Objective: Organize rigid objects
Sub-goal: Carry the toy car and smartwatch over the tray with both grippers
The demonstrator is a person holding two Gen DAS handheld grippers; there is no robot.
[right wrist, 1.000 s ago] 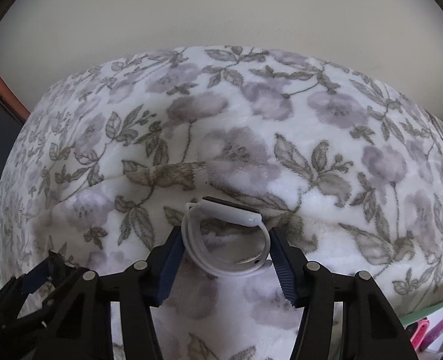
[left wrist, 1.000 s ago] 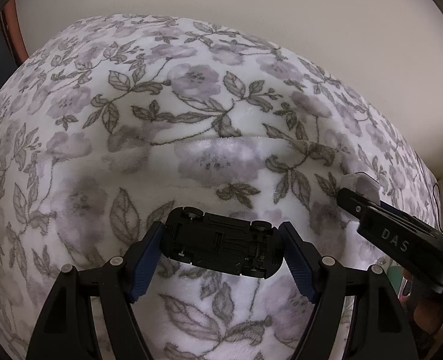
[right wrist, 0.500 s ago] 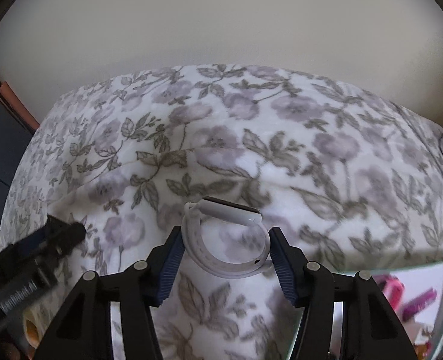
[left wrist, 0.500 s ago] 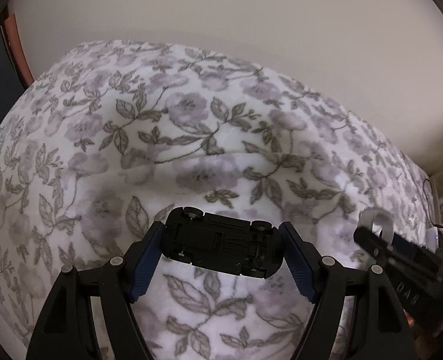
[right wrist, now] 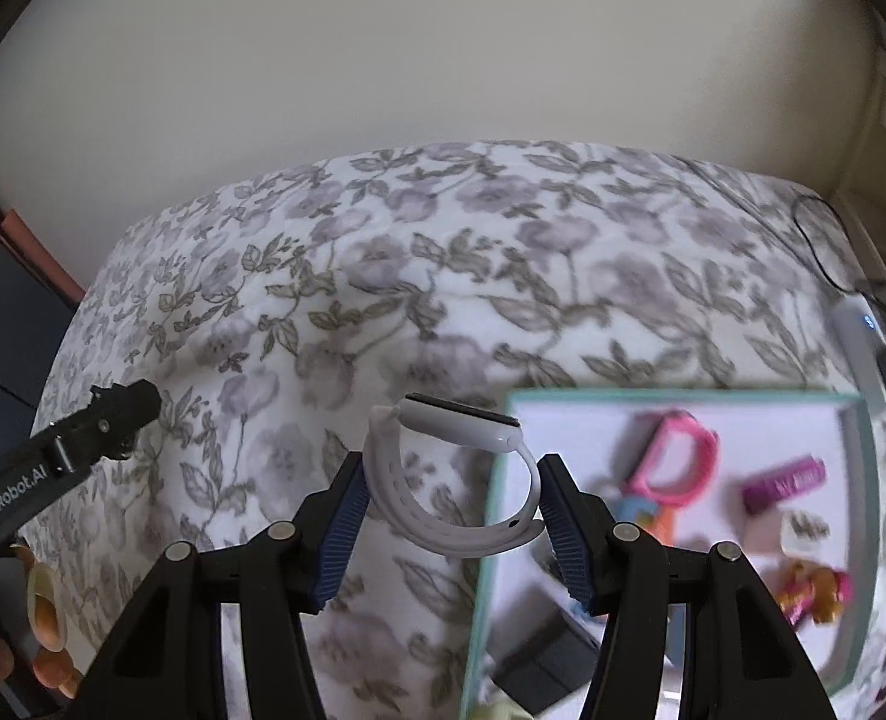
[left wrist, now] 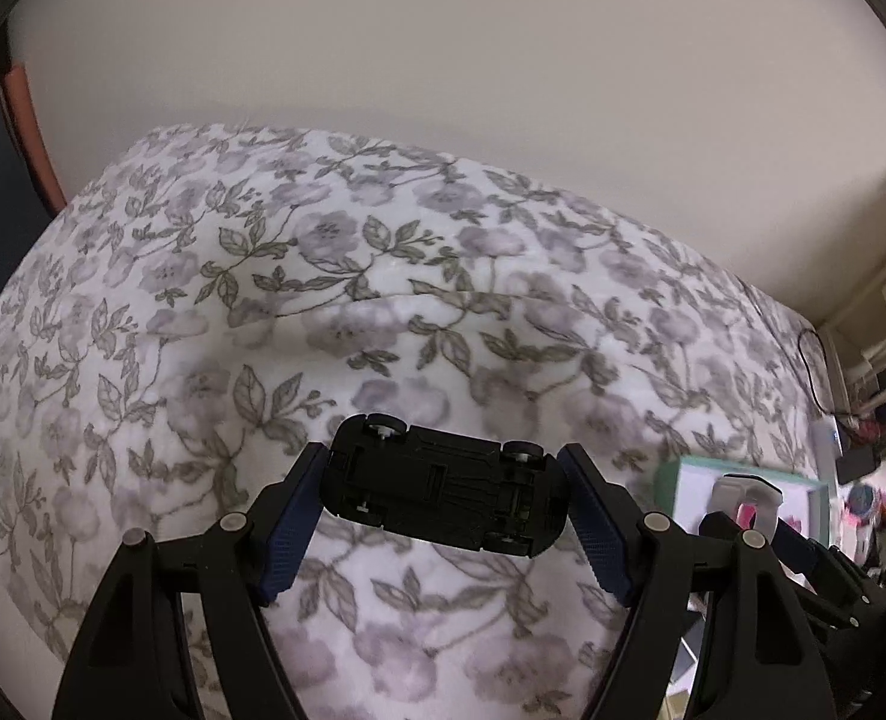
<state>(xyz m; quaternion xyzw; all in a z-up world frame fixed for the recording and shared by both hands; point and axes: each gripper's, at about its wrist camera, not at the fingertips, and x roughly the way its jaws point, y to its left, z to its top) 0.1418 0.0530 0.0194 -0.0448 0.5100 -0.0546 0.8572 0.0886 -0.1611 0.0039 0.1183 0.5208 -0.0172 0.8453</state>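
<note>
My left gripper (left wrist: 443,483) is shut on a black toy car (left wrist: 443,489), held sideways with its underside and wheels facing the camera, above the floral blanket (left wrist: 323,300). A white smartwatch (right wrist: 451,480) with a looped strap sits between the blue pads of my right gripper (right wrist: 451,501), which is shut on it. The watch hangs over the left edge of a mint-rimmed tray (right wrist: 856,516). In the left wrist view the right gripper (left wrist: 748,516) and the watch (left wrist: 745,495) show at the lower right over the tray (left wrist: 670,474). The left gripper's finger (right wrist: 119,408) shows at the left of the right wrist view.
The tray holds a pink watch (right wrist: 676,462), a purple tube (right wrist: 784,480), a small doll (right wrist: 814,588) and a dark box (right wrist: 550,660). A black cable (right wrist: 820,240) and white charger (right wrist: 856,330) lie at the bed's right end. The wall rises behind the bed.
Both grippers have risen and swung right, each keeping its object. The tray with small items has come into view at the right; more wall shows above the bed.
</note>
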